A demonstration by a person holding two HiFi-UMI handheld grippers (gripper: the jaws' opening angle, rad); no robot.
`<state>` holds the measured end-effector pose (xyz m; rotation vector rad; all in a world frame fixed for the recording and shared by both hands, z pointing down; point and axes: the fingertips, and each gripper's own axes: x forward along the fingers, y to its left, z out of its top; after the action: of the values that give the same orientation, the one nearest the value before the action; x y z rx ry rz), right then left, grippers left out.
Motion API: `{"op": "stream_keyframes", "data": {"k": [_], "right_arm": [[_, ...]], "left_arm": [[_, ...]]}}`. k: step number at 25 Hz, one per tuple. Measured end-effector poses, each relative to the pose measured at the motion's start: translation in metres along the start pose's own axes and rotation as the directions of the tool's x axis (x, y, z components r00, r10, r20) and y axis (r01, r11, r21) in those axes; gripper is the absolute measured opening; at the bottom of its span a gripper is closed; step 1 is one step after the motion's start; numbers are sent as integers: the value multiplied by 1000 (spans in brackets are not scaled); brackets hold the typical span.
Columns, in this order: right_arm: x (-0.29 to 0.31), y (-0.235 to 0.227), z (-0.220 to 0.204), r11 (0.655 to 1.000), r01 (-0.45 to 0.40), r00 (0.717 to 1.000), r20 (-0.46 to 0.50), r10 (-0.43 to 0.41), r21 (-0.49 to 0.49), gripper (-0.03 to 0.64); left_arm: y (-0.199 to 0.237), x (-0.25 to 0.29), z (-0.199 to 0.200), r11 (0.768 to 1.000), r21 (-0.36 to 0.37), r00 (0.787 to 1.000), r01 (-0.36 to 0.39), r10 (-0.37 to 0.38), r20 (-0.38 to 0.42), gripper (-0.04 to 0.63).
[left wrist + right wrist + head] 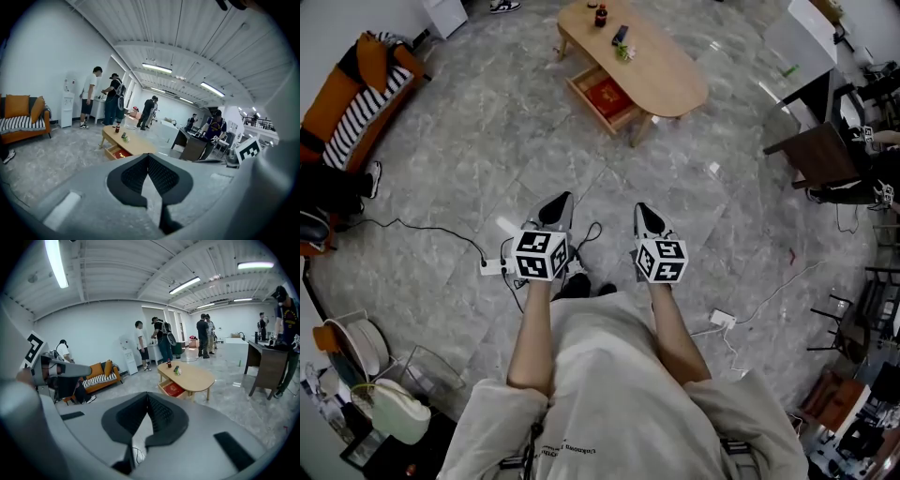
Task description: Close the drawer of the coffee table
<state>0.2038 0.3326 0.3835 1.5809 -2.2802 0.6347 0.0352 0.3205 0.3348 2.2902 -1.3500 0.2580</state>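
Nearest the lens: pale shirt (609,375) and two bare forearms (532,337), stretched up-frame side by side at lower centre of the head view. Noted: left gripper (564,197) with jaws pressed together and nothing between. Confirmed in the left gripper view, with ribbed pads (136,174) meeting at the tip over bare floor. Likewise closed and empty: right gripper (643,208), pads (161,414) touching at the tip. Both held near each other, not touching, marker cubes uppermost, noses angled slightly down toward the grey floor (722,216). Located at top centre of the frame, well apart from both tools: coffee table (666,75), long axis running upper left to lower right. Found standing open: drawer (589,106), pulled out from the table's long side toward lower left, red item (607,94) inside. Lies almost straight up-frame from the gap between the two tools, neither clearly nearer. Judged to need a push toward upper right, square to the table's long axis, hence an approach round to the drawer front. Left tool, being on that side, judged marginally better placed. No contact with the drawer yet.
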Motion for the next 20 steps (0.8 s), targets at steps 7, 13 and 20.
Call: {"op": "stream_keyframes", "data": {"k": [7,13,20], "right_arm": [[16,18,41,996,40,998,40,-37,-82,16],[29,30,37,1000,-10,1000,29,11,-28,15],[43,30,21,994,39,999,-20,-41,-105,15]], "left_arm": [[23,17,21,996,-12,996,88,-88,35,9],[46,14,25,995,-10,994,102,-102,41,9],[65,-3,24,996,-19,995,92,-91,48,9]]}}
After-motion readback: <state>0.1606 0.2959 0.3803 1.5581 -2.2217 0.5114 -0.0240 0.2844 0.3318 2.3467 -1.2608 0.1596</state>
